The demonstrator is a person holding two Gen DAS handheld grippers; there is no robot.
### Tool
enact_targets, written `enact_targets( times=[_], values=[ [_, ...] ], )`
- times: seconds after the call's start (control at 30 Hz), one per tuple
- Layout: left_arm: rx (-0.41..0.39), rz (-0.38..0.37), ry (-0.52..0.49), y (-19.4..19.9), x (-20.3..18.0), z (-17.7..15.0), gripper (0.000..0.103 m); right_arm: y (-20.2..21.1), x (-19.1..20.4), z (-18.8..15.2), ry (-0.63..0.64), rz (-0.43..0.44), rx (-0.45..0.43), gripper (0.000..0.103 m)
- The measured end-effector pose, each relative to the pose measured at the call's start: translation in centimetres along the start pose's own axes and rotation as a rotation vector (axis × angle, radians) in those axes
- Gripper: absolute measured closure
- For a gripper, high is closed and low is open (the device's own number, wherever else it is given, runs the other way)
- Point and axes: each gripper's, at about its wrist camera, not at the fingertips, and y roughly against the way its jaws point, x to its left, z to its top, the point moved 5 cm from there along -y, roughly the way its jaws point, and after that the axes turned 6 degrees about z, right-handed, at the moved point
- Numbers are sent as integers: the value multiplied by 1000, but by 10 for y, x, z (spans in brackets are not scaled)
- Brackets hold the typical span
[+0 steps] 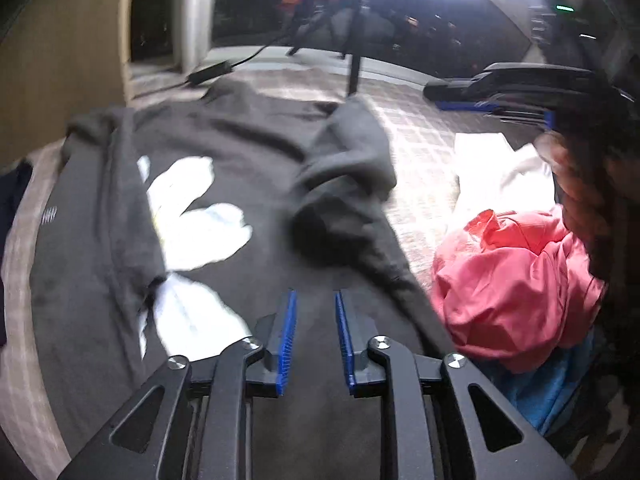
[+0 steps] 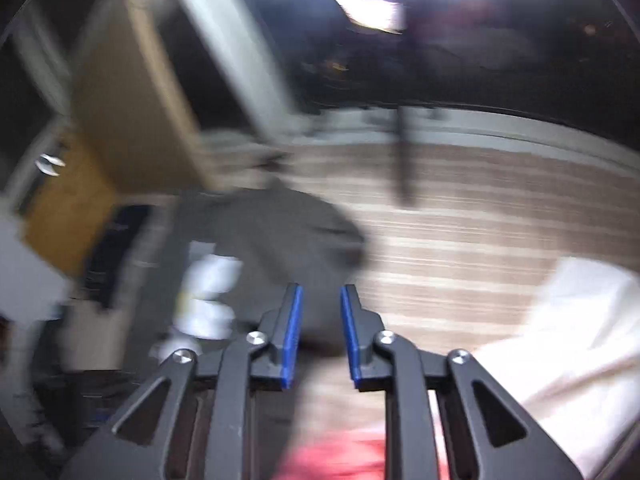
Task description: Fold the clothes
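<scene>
Left wrist view: the left gripper hovers over one dark shirt spread on the checked bed cover, jaws narrowly apart and holding nothing. The shirt's white print shows no readable writing. One pink garment and one white cloth lie beside it.

Right wrist view, blurred: the right gripper also stands narrowly apart and empty.

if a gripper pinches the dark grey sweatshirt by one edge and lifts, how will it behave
Probably floppy: the dark grey sweatshirt already lies creased, with its sleeve slumped in folds, so it would sag from the pinch. It likely drags across the checked cover instead of sliding cleanly, being a broad garment.
</scene>
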Motion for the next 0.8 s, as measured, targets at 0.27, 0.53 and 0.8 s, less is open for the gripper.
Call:
enact_targets(
  times=[0.27, 0.53, 0.8],
  values=[
    [-49, 72, -302, -45, -50, 38, 65, -64, -2, -18, 6, 105, 179, 69],
    [-21, 8, -153, -62, -16, 43, 97, -61, 9, -20, 85, 120, 142, 101],
    [-102, 5, 355, -10, 71, 22, 93, -38, 71, 52, 174, 173, -44, 97]
  ],
)
